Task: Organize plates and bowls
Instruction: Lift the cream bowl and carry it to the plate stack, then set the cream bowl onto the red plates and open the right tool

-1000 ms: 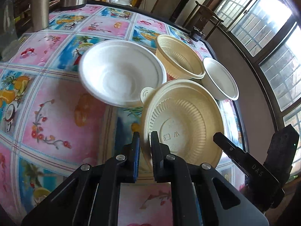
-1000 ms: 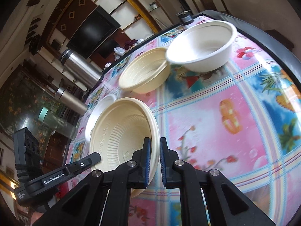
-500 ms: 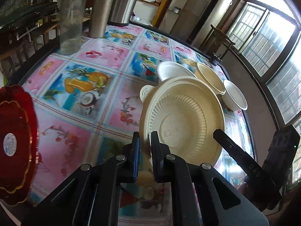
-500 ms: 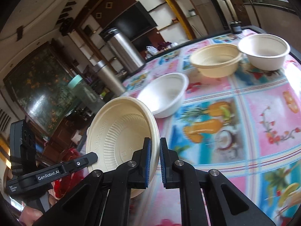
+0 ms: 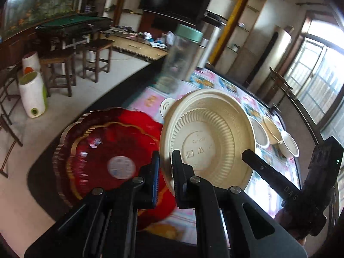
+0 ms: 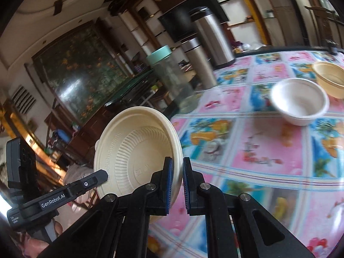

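Swung leftward since half a second ago, bringing a scalloped red plate with gold trim point(image 5: 103, 150) into view just left of the left claw point(image 5: 165, 178). Both left claw and right claw point(image 6: 177, 185) clamped on opposite rims of the tilted cream ribbed plastic dish point(image 5: 210, 142), raised off the bench point(image 6: 258, 150). White foam bowl point(image 6: 300, 102) far ahead, right.

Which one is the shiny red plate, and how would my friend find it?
Start at the table with the colourful fruit-picture cloth and go to its near edge, beside the tall clear jar with the mint-green lid. The red plate lies flat there. It alone is dark red, with a wavy gold-trimmed rim and a round sticker; the other dishes are plain cream or white.
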### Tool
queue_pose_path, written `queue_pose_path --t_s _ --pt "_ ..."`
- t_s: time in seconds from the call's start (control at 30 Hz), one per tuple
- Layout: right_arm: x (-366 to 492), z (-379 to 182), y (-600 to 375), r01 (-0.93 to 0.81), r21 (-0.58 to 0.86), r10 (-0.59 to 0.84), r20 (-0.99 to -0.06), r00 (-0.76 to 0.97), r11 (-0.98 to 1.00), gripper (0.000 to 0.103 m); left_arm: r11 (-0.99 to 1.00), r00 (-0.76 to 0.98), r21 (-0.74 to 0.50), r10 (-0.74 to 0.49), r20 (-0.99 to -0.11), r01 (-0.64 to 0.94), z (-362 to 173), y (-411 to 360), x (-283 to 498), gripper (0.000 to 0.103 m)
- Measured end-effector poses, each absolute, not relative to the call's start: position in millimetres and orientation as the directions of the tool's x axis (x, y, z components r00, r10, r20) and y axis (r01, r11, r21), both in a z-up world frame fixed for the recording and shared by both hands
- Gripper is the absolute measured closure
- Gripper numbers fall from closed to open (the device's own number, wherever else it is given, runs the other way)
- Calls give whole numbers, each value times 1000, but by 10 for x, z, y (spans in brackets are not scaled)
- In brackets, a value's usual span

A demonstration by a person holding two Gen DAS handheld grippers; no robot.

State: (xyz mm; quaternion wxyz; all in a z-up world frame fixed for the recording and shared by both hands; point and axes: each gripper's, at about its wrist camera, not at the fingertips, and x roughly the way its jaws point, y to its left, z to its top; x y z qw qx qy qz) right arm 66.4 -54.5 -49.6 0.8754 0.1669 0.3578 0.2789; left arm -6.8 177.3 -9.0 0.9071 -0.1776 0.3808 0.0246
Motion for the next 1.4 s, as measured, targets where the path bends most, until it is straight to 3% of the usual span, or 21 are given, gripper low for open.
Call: queue_pose_path --t_s 0.3,0.43,0.67,1.2,1.23,1.37,1.4 --pt "616 -505 294 -447 411 604 -614 508 794 93 925 671 -245 15 -741 -291 -250 2238 -251 93" --pt "561 -499 486 -462 354 567 -663 489 813 93 940 621 -155 72 -781 -304 -337 2245 -260 91" --pt "641 -597 595 -458 324 529 -722 446 828 93 944 578 -117 90 -811 -310 -444 2289 -227 90" --pt "767 -835 716 -453 287 483 -773 411 844 93 950 509 10 176 -842 -312 -574 2220 -156 88" --pt "772 -841 719 -455 284 483 -773 412 844 92 949 508 22 189 -840 -315 -570 2224 -158 86" --pt "791 -844 704 -460 297 498 -761 415 837 87 940 511 41 220 -831 -339 -534 2286 -186 57" --pt "790 -834 695 -465 297 503 -755 420 834 86 936 518 45 232 -823 -348 -507 2303 -202 55"
